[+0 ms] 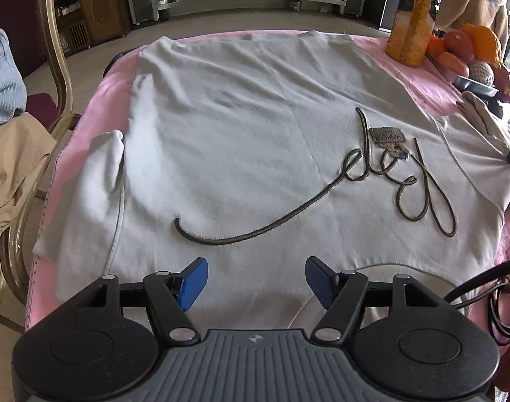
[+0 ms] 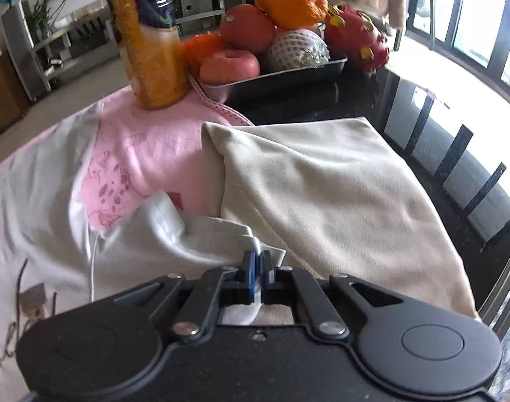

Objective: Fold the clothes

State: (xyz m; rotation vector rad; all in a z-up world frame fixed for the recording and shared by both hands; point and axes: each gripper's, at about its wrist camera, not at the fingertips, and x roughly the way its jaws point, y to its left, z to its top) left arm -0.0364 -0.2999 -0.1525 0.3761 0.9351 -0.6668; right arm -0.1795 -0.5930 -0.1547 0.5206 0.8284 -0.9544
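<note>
The pale sweatshirt (image 1: 255, 127) lay spread across the pink cloth (image 1: 97, 83) on the counter. The left view showed its brown looping script (image 1: 372, 181) and the left tool (image 1: 256, 281) standing wide apart, empty, over the near edge. Only the right view showed the right tool (image 2: 256, 261) pinched tight on the sleeve cuff (image 2: 221, 238), beside a beige garment (image 2: 338, 184) and fruit tray (image 2: 288, 77).
</note>
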